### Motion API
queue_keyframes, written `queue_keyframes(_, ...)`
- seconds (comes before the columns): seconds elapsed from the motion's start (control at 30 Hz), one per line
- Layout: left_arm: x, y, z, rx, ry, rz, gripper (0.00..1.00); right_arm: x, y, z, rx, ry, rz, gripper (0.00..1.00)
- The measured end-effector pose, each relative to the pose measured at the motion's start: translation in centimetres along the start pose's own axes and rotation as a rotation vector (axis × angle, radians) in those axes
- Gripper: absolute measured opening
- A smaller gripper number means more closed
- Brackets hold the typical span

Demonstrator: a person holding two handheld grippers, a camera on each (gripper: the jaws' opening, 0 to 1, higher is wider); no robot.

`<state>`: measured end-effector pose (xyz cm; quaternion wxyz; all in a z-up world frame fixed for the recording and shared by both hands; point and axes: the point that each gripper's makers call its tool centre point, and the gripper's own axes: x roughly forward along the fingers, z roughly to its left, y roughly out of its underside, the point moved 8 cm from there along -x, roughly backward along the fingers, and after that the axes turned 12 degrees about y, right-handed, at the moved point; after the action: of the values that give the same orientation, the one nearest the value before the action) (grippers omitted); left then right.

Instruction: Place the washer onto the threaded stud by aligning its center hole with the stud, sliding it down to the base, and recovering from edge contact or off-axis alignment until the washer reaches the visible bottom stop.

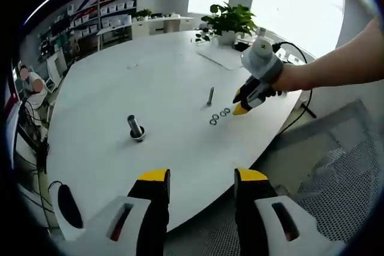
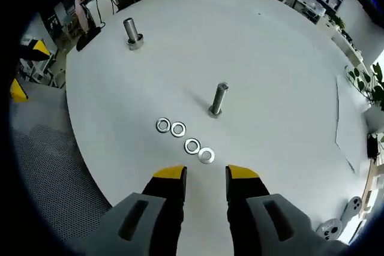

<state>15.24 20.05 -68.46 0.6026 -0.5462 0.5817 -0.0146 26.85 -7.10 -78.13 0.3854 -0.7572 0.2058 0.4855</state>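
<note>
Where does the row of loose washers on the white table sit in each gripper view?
Left gripper view: washers right of centre, just left of the right gripper.
Right gripper view: washers just below centre, above that gripper's own jaws.
Shared landmark: the upright bolt beside them.

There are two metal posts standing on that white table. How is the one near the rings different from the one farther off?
The stud by the washers is slimmer and taller, and bare at its foot. The far stud looks thicker and shorter and has a wider ring-like base around its foot; whether that is a washer I cannot tell. The near one has four washers lined up beside it, the far one has none nearby. Both are silvery metal and upright on the table.
</note>
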Motion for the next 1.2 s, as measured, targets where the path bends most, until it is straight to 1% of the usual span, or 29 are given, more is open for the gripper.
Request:
queue_keyframes(0.1,0.2,0.2,-0.1,-0.008,0.017,0.01,0.4,0.5,-0.2,-0.2,-0.014,-0.006,0.01,0.25)
queue_keyframes(0.2,0.2,0.2,-0.1,0.002,0.01,0.016,0.4,0.7,-0.4,-0.2,-0.028,-0.019,0.013,0.22)
queue_keyframes(0.3,0.0,0.2,0.1,-0.011,0.004,0.008,0.4,1.0,-0.5,-0.1,-0.048,-0.029,0.017,0.21)
queue_keyframes(0.37,0.0,0.2,0.2,-0.019,0.0,0.005,0.4,1.2,-0.4,0.2,-0.077,-0.037,0.03,0.21)
queue_keyframes(0.4,0.0,0.2,0.2,-0.019,0.0,0.006,0.4,1.4,-0.2,0.4,-0.116,-0.041,0.051,0.21)
queue_keyframes(0.43,0.0,0.2,0.2,-0.018,-0.002,0.01,0.4,1.3,-0.6,0.5,-0.105,-0.058,0.015,0.18)
queue_keyframes(0.47,0.0,0.3,0.2,-0.015,-0.003,0.012,0.4,1.4,-0.7,0.5,-0.104,-0.053,0.032,0.17)
queue_keyframes(0.6,0.0,0.3,0.1,-0.015,0.0,0.013,0.4,1.5,-1.1,0.3,-0.106,-0.06,0.039,0.17)
queue_keyframes(0.67,0.1,0.3,0.1,-0.01,0.002,0.019,0.4,1.6,-1.1,0.2,-0.119,-0.076,0.041,0.17)
queue_keyframes(0.7,0.1,0.3,0.1,-0.009,0.002,0.022,0.4,1.6,-1.1,0.1,-0.14,-0.088,0.047,0.17)
queue_keyframes(0.77,0.2,0.4,0.0,-0.006,0.003,0.027,0.4,1.8,-1.3,0.0,-0.23,-0.107,0.048,0.17)
queue_keyframes(0.8,0.2,0.4,0.0,-0.005,0.002,0.028,0.4,1.7,-1.4,0.1,-0.249,-0.109,0.055,0.17)
queue_keyframes(0.87,0.2,0.4,0.1,-0.008,0.0,0.029,0.4,1.8,-1.7,0.3,-0.241,-0.105,0.08,0.18)
queue_keyframes(0.93,0.2,0.4,0.2,-0.011,-0.001,0.028,0.4,1.8,-2.0,0.5,-0.259,-0.099,0.105,0.18)
queue_keyframes(1.0,0.2,0.4,0.1,-0.012,-0.001,0.027,0.4,1.9,-2.1,0.5,-0.255,-0.094,0.128,0.18)
queue_keyframes(1.2,0.2,0.4,0.1,-0.008,0.001,0.03,0.4,1.9,-2.1,0.4,-0.247,-0.088,0.139,0.18)
